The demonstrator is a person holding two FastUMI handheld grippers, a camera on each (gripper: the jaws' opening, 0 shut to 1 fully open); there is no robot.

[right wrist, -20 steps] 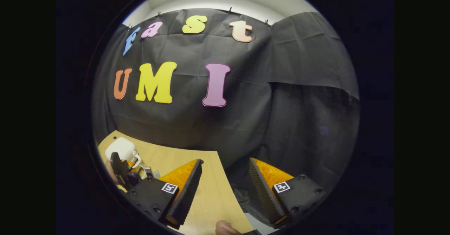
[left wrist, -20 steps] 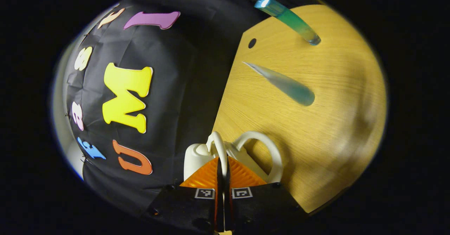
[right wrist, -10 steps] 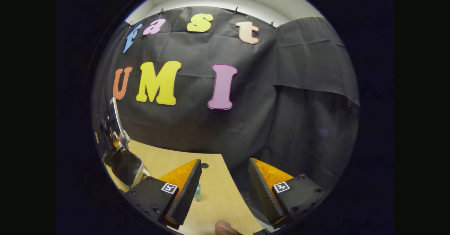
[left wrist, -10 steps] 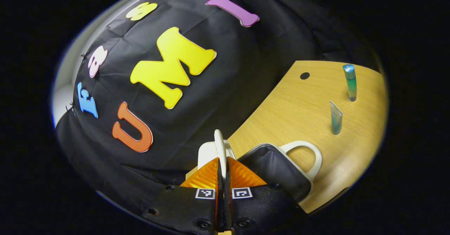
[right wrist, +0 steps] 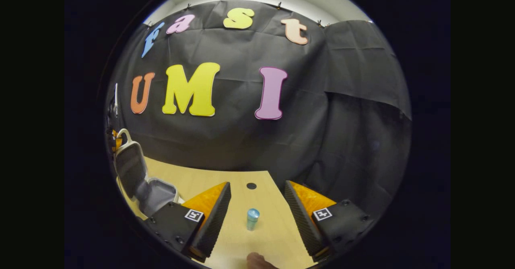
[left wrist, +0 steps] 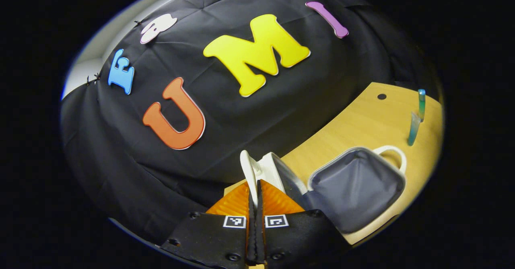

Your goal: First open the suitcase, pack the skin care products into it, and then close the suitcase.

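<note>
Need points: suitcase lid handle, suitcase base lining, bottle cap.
suitcase lid handle (left wrist: 246,168), left gripper view, on the pale loop just above the closed fingers.
suitcase base (left wrist: 356,188), left gripper view, on the grey lining inside.
bottle (right wrist: 253,214), right gripper view, on its blue cap, between the open fingers.

- The suitcase (left wrist: 354,188): in the left gripper view its near corner is hidden behind the left gripper (left wrist: 254,204).
- In the right gripper view the suitcase's lower shell is partly hidden behind a finger (right wrist: 209,214) of the right gripper.
- The teal bottle (right wrist: 252,219) beyond the suitcase: its foot cannot be made out.
- The squeeze tube (left wrist: 413,129) and the bottle are too small to tell any print.
</note>
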